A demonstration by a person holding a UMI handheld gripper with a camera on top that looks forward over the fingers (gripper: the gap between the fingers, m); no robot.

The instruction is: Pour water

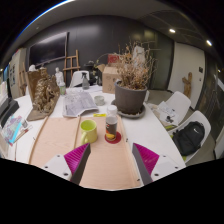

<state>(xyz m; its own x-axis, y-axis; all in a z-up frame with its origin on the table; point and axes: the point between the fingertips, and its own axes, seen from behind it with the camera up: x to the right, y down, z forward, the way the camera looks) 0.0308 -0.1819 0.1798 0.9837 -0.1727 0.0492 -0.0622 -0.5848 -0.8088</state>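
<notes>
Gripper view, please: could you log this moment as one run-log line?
gripper: open, empty | green cup: on table, ahead | jar: on red coaster, beside cup | pour: not started

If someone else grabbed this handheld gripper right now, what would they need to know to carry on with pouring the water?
Gripper: open, holding nothing, its fingers spread above the wooden table.
Job's things: a green cup stands just ahead of the fingers; to its right a clear glass sits on a red coaster. A potted plant stands beyond them.
Done: nothing visible yet; neither vessel is gripped. Whether either holds water cannot be told.
Left: close in, grip one vessel, pour into the other, set it back down.
</notes>
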